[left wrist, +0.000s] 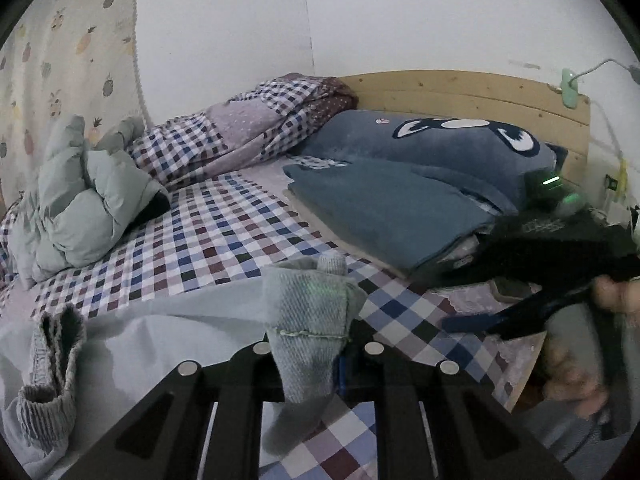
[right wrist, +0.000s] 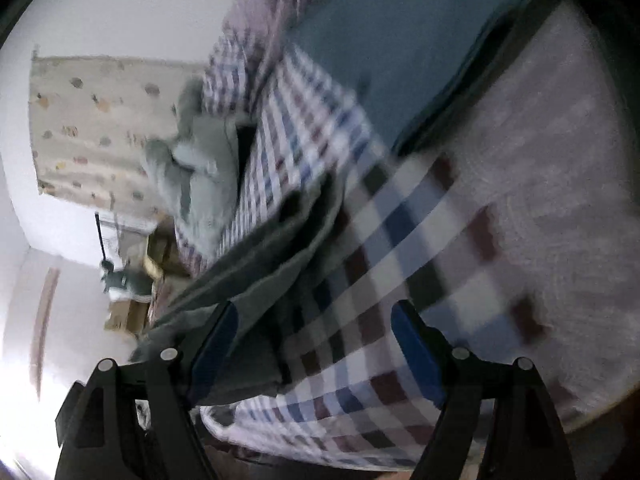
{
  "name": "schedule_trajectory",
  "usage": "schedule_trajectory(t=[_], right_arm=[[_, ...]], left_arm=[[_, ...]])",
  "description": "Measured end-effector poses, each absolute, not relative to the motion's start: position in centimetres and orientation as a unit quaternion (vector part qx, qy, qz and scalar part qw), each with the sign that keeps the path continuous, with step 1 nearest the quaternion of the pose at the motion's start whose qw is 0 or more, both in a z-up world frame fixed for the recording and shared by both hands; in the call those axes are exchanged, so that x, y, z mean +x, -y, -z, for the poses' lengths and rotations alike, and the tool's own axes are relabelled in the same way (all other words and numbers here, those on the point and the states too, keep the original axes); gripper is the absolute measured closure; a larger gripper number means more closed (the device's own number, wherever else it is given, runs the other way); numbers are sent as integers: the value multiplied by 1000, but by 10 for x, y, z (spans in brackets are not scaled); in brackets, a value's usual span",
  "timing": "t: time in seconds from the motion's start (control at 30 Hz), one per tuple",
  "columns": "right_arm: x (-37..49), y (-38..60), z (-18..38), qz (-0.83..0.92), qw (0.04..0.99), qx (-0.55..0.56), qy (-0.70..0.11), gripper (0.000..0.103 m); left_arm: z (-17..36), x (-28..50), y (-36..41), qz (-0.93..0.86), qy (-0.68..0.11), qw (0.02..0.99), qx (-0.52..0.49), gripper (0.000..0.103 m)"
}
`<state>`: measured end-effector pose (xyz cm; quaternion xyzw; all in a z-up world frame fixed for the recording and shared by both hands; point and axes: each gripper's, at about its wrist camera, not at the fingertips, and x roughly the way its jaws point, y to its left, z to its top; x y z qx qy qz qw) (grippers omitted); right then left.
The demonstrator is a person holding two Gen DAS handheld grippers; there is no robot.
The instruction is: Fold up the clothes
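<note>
Both grippers have black slotted frames, silver round screws, blue pads inside the jaws, green indicator light

Two claws (left wrist: 316, 360) (right wrist: 316, 344), one garment (left wrist: 308, 312), one jacket (left wrist: 88, 208).

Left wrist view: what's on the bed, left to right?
Pale green puffer jacket → checked quilt → grey garment in left gripper → blue blanket → right gripper.

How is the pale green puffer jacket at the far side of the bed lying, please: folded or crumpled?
Crumpled: the puffer jacket sits in a bunched heap on the checked sheet, sleeves sticking up.
</note>
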<state>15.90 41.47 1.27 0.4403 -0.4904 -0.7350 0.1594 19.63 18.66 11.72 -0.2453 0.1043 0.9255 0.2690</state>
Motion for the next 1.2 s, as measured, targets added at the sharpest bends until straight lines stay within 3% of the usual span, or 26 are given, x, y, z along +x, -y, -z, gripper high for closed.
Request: schedule_trajectory(t=[0.2, 0.47, 0.57, 0.63, 0.7, 0.87, 1.07, 1.2], right_arm=[[115, -407, 4, 695, 191, 426, 546, 18], [81, -405, 3, 712, 210, 427, 517, 18], [82, -410, 6, 706, 220, 426, 521, 19], [82, -411, 7, 704, 224, 427, 521, 19], [86, -415, -1, 723, 211, 433, 496, 19], [101, -435, -30, 789, 168, 412, 423, 19], [86, -425, -41, 796, 212, 413, 388, 20], [69, -404, -45, 795, 244, 437, 342, 35]], left_arm=[[-114, 199, -181, -924, -96, 278, -245, 90], [-107, 198, -181, -909, -87, 310, -265, 89], [-105, 195, -181, -900, -79, 324, -280, 69], [-106, 195, -178, -899, -71, 329, -282, 39], [-107, 197, -173, -898, -60, 334, -279, 33], [-104, 203, -174, -899, -72, 330, -278, 32], [-91, 212, -187, -887, -102, 348, -286, 33], [-90, 209, -183, -891, -88, 339, -289, 51]])
